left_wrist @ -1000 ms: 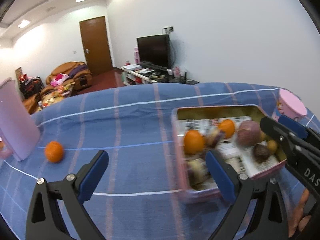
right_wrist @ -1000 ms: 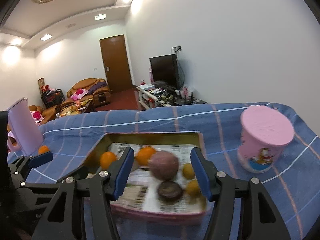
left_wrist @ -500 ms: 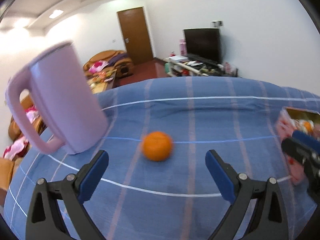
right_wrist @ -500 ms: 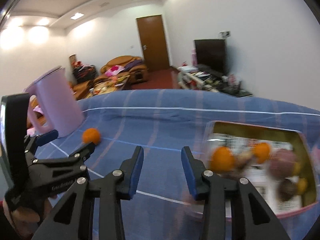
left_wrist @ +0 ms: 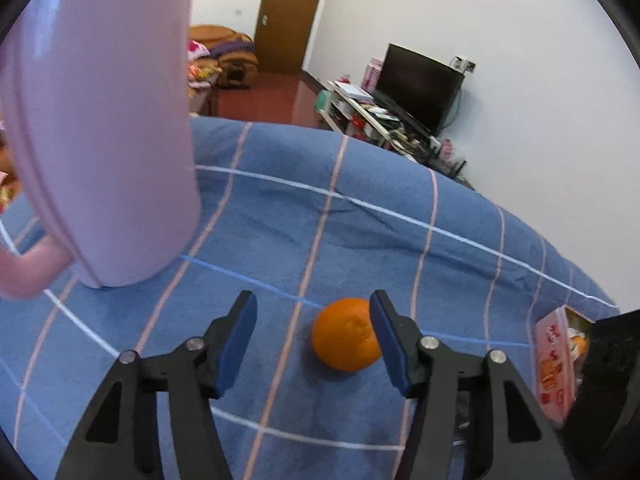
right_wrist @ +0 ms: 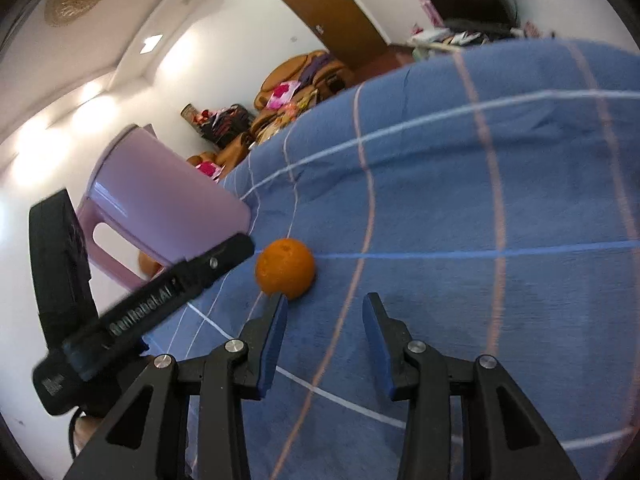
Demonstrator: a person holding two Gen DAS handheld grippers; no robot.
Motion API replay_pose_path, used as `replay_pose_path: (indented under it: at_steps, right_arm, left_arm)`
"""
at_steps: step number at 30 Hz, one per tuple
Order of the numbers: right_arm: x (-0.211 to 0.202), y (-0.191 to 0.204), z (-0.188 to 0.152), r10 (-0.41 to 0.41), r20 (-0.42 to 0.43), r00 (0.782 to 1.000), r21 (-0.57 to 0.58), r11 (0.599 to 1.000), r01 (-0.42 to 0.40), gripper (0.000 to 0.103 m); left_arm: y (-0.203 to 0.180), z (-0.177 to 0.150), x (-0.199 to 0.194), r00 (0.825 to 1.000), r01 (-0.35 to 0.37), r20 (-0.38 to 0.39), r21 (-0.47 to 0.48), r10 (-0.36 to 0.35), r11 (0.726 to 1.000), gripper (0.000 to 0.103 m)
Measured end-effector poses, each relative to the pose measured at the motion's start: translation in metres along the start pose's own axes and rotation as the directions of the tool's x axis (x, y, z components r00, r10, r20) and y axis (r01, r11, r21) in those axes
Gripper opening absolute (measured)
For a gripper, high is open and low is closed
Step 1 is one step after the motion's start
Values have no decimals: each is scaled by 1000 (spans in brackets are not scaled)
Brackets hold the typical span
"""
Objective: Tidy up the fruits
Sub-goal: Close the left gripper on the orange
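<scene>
An orange (left_wrist: 346, 334) lies on the blue striped cloth (left_wrist: 360, 220). My left gripper (left_wrist: 313, 300) is around it and its jaws are closing. The fruit sits against the right blue pad (left_wrist: 390, 340), while a wide gap separates it from the left pad. In the right wrist view the same orange (right_wrist: 285, 267) lies just beyond my right gripper (right_wrist: 326, 300), off its left fingertip. That gripper's jaws stand a little apart with nothing between them. A black finger of the left gripper (right_wrist: 180, 284) reaches the orange from the left.
A tall pink jug (left_wrist: 100, 140) stands close on the left, right behind the orange (right_wrist: 160, 196). The pink fruit tin (left_wrist: 554, 364) shows at the right edge, partly hidden by the right gripper's dark body. Beyond the cloth's far edge are a sofa, a door and a television.
Both grippers swung left, away from the fruit tin, to the lone orange by the jug. The left jaws have narrowed around the orange. The right jaws have narrowed with nothing in them.
</scene>
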State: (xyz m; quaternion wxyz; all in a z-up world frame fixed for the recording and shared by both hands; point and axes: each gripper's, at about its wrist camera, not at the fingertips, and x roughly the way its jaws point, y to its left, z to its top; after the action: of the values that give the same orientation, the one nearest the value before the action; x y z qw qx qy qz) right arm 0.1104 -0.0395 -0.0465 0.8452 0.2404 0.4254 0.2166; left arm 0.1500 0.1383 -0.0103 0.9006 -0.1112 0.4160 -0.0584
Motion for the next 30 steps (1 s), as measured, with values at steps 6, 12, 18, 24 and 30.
replay_pose_path:
  at_steps: [6, 12, 18, 24, 30]
  right_arm:
    - [22, 25, 1, -37, -35, 999, -99, 994, 33, 42]
    - [38, 31, 8, -56, -36, 998, -123, 991, 51, 42]
    - [48, 40, 14, -22, -52, 998, -145, 989, 15, 42]
    - [47, 41, 13, -31, -48, 998, -169, 985, 23, 42]
    - [35, 43, 9, -33, -27, 999, -190, 981, 28, 41]
  left_arm:
    - [-17, 6, 17, 996, 18, -90, 70, -12, 997, 59]
    - [-22, 11, 26, 991, 33, -130, 85, -21, 996, 57]
    - [-23, 13, 34, 983, 62, -178, 88, -46, 994, 51]
    - [-18, 11, 33, 983, 90, -164, 64, -78, 994, 49]
    - [-23, 7, 20, 988, 80, -142, 80, -68, 994, 49]
